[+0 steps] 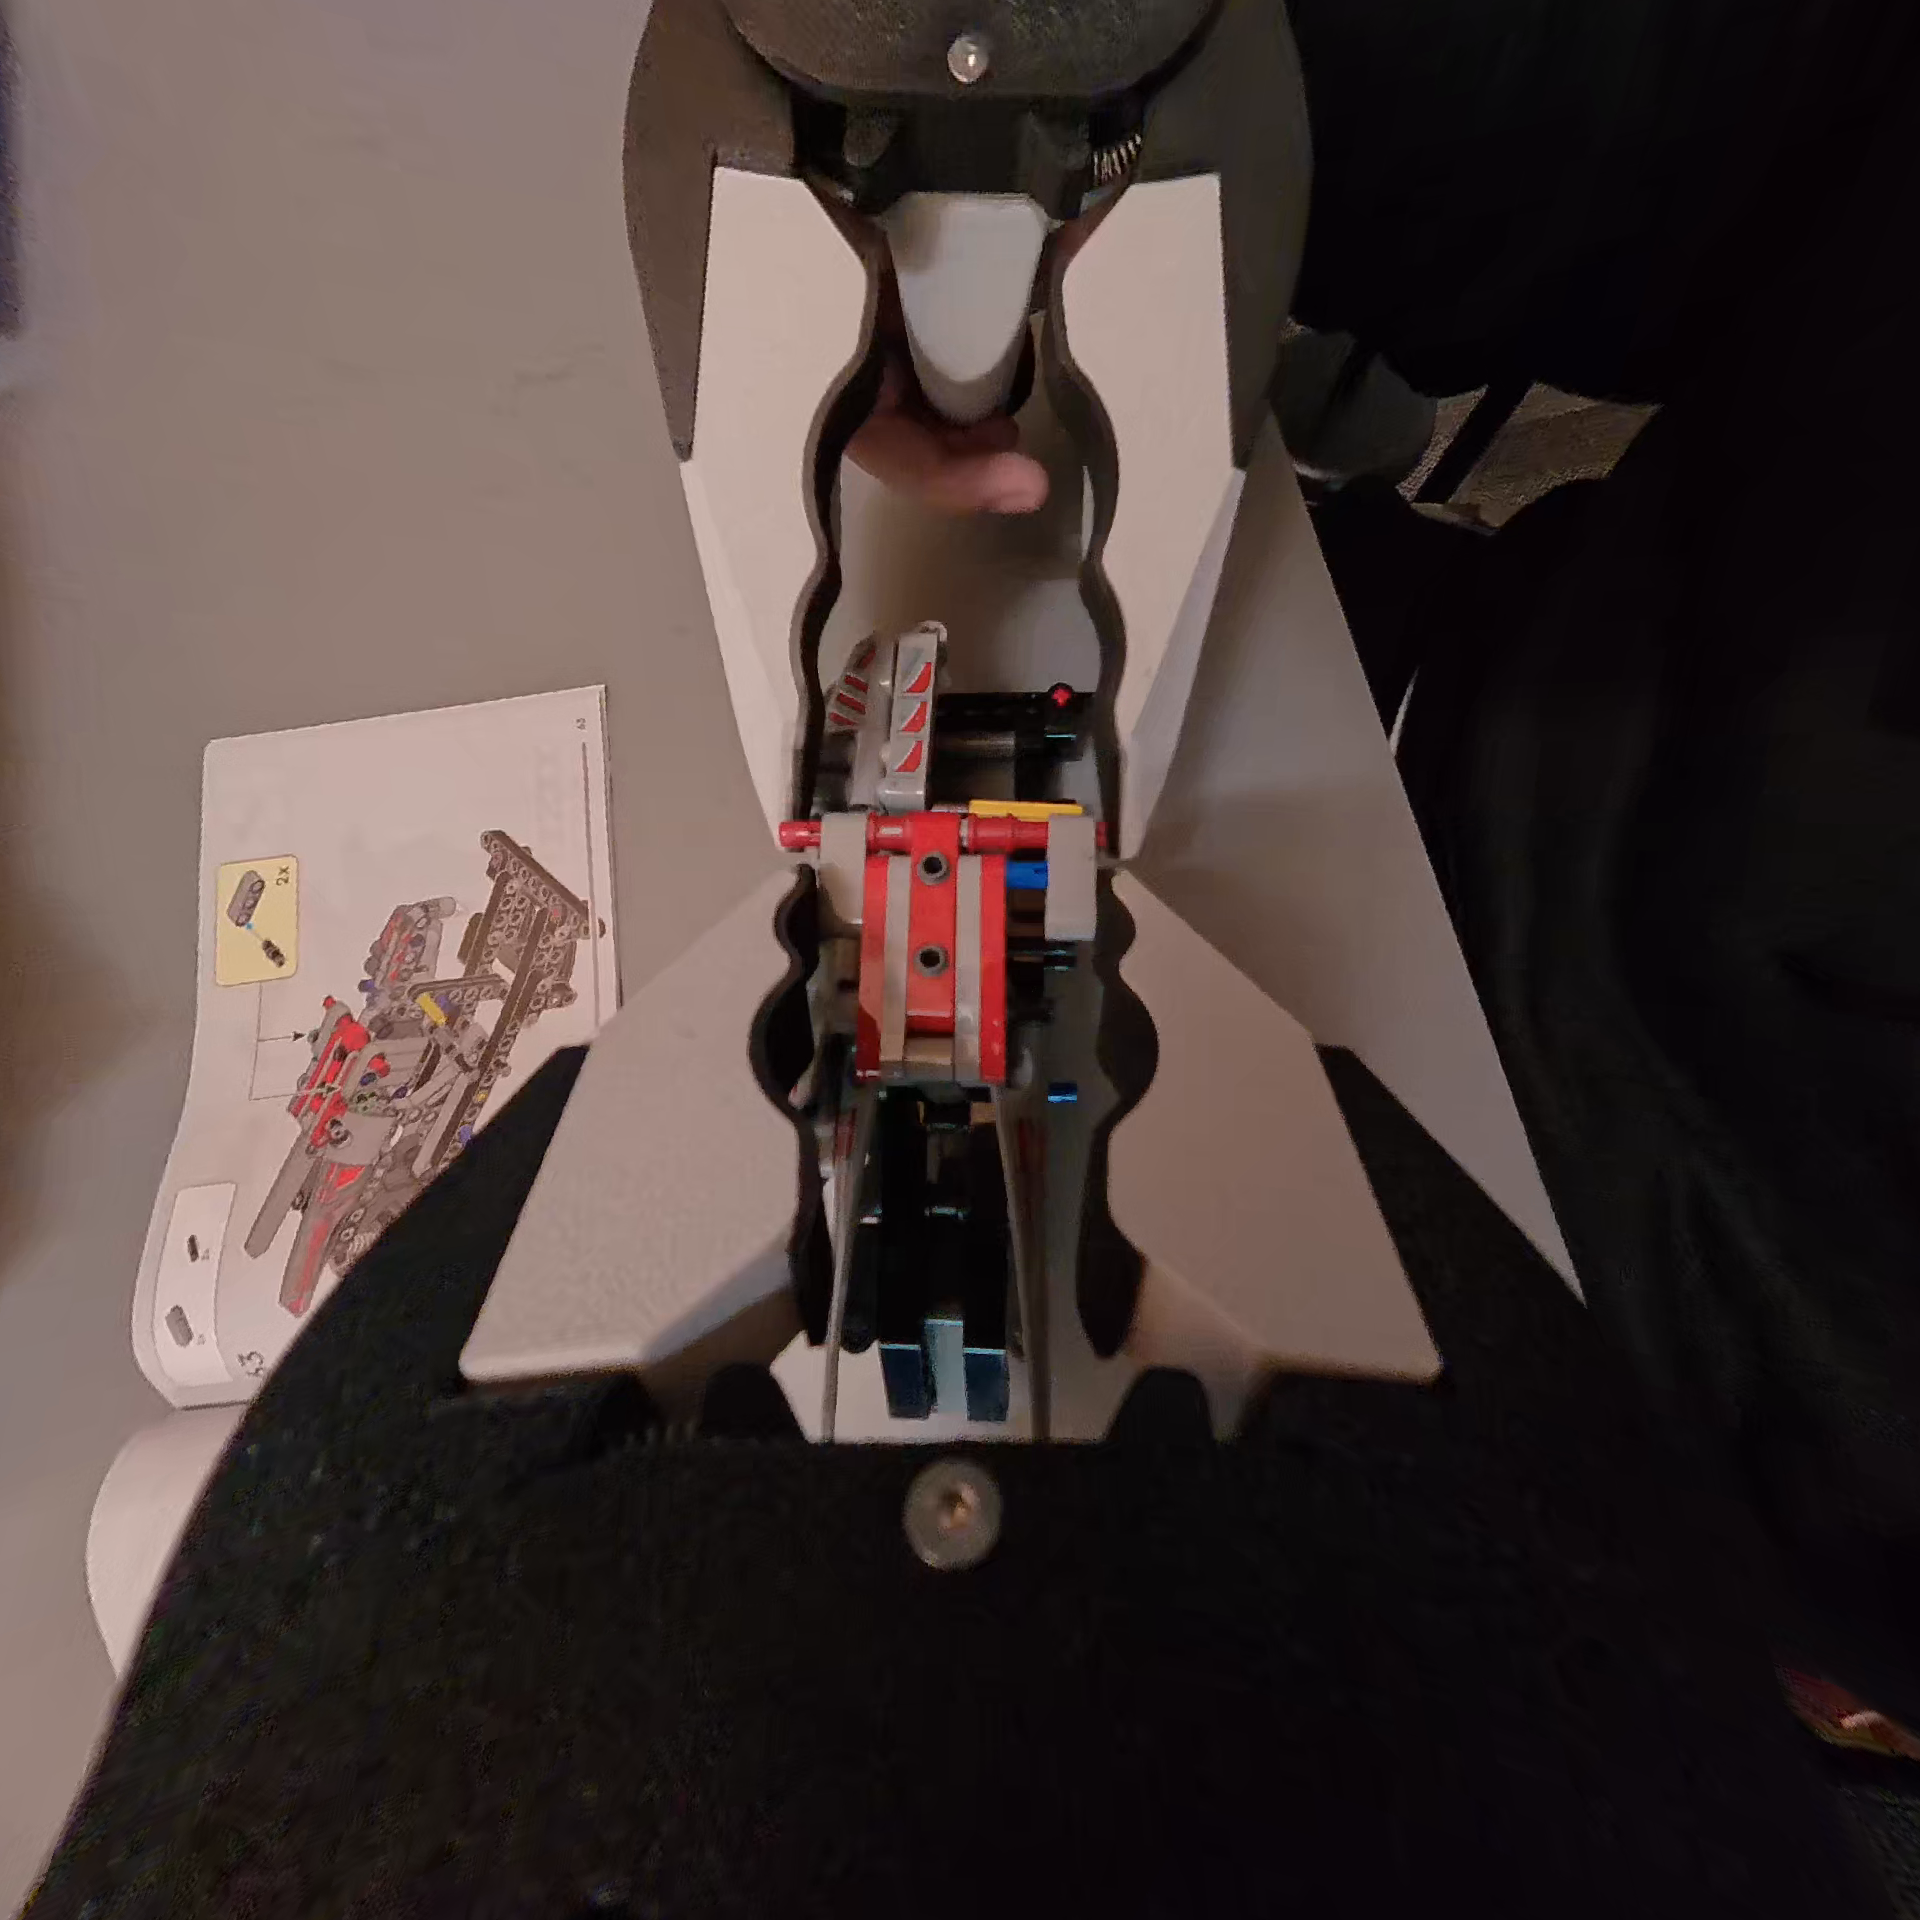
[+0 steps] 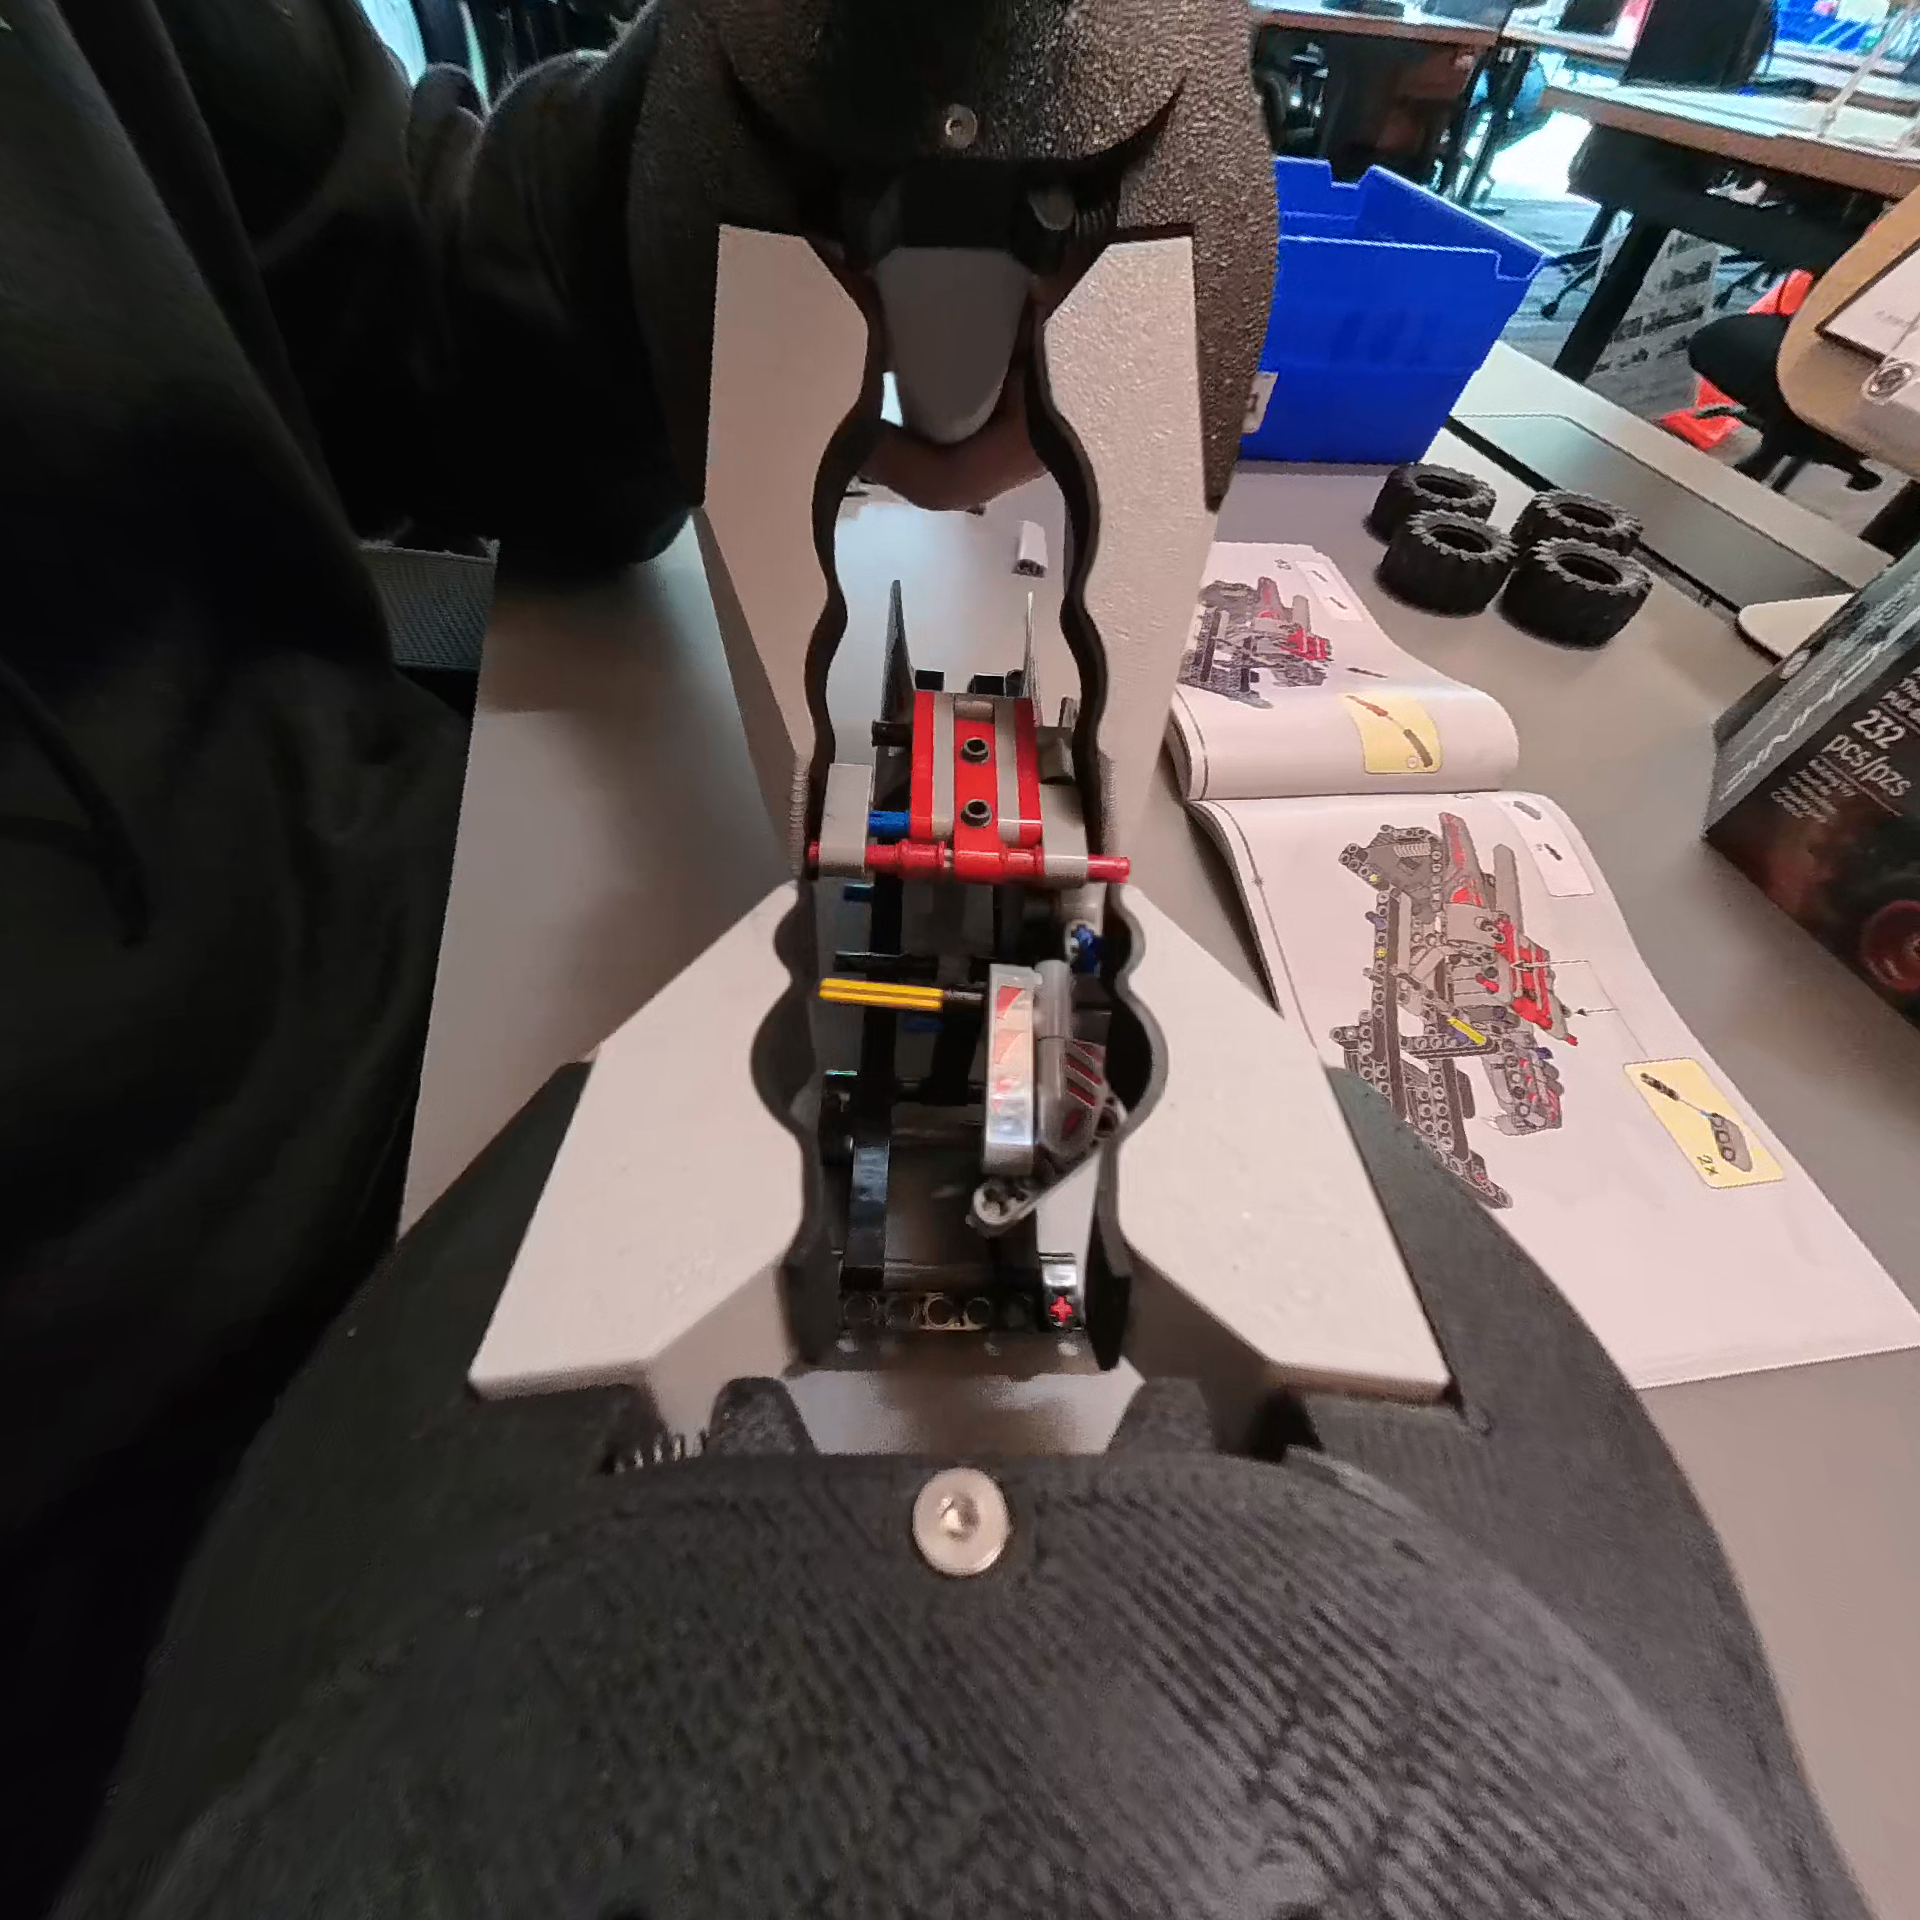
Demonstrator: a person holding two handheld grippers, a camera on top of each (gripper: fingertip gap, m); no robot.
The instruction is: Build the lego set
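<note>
Grey table (image 2: 603, 727), booklet (image 2: 1507, 1039) open alongside for reference; left gripper (image 1: 951, 873) and right gripper (image 2: 961, 914) both clamp the half-built model (image 2: 971, 800) from opposite ends, steadying it above the tabletop.

You see the model (image 2: 956, 935) in glossy hard plastic, red, grey and black, with a shiny silver-grey panel. Your right gripper (image 2: 951, 894) has matt grey fingers (image 2: 644, 1195) with a fine grainy finish, and its black body looks rough and speckled around a bright metal screw (image 2: 958, 1519). Your left gripper (image 1: 951, 862) has the same matt pale fingers (image 1: 644, 1195). The manual (image 2: 1558, 1039) is smooth paper with a slight sheen. The tyres (image 2: 1512, 561) look like matt, knobbly black rubber. The bin (image 2: 1371, 312) is smooth blue plastic, and the table (image 2: 603, 831) is matt grey.
</note>
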